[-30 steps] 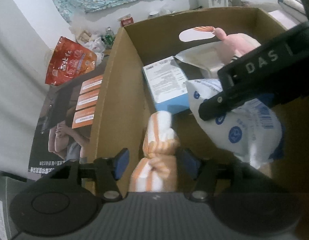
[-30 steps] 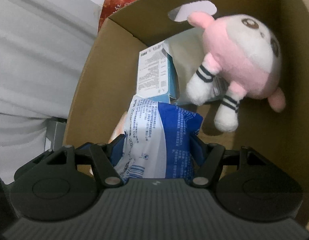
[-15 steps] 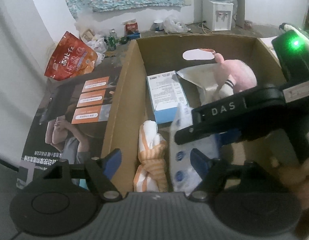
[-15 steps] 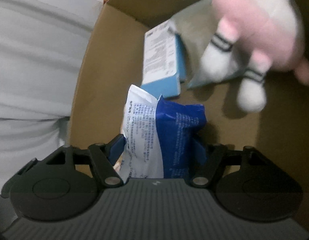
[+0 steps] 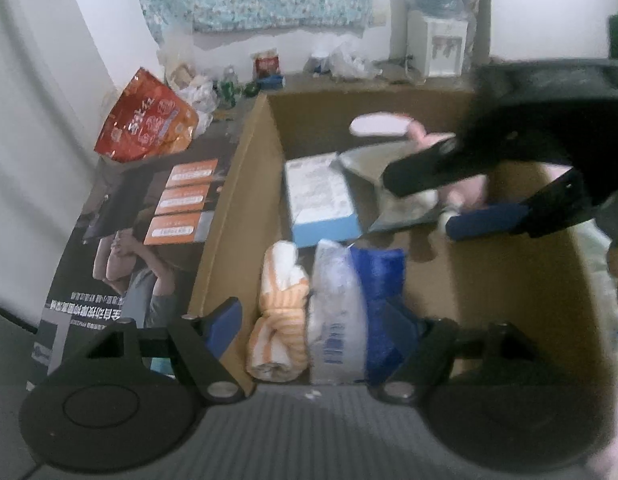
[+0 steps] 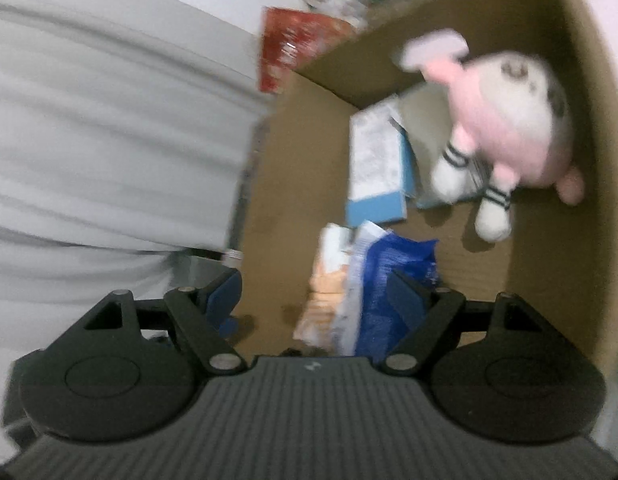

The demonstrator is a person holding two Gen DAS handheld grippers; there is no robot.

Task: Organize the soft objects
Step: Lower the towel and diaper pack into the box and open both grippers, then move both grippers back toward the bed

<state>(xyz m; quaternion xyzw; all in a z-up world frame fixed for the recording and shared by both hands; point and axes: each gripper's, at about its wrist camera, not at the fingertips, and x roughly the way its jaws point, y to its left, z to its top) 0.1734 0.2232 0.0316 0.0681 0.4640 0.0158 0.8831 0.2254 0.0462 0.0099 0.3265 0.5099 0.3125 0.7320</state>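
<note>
**Box mostly packed, both grippers empty**

Outside the box [image 5: 225,216], at 9 o'clock in the left wrist view: a printed poster [image 5: 141,216] lying flat, and a red snack bag [image 5: 145,124] beyond it at 10 o'clock. Hard to say whether that bag belongs to the job.

Inside, against the left wall at 6 o'clock: an orange-striped towel [image 5: 279,312], rolled, touching a blue and white plastic pack [image 5: 349,308] just to its right. Beyond them, toward 12 o'clock: a light blue carton [image 5: 321,204], then a grey pouch [image 5: 373,184] beside it, then a pink and white plush toy [image 6: 509,128] at 1 o'clock in the right wrist view, leaning near the far right corner.

Left gripper [image 5: 309,320]: jaws spread wide above towel and pack, gripping nothing. Right gripper [image 6: 313,292]: likewise spread and empty, seen also from the left wrist camera at 2 o'clock over the box.

Judged from this: 3 soft things already in the box, 2 lined up neatly. Possibly left: straightening the toy. Right half of the box floor bare. Blur in both views limits finer detail.
</note>
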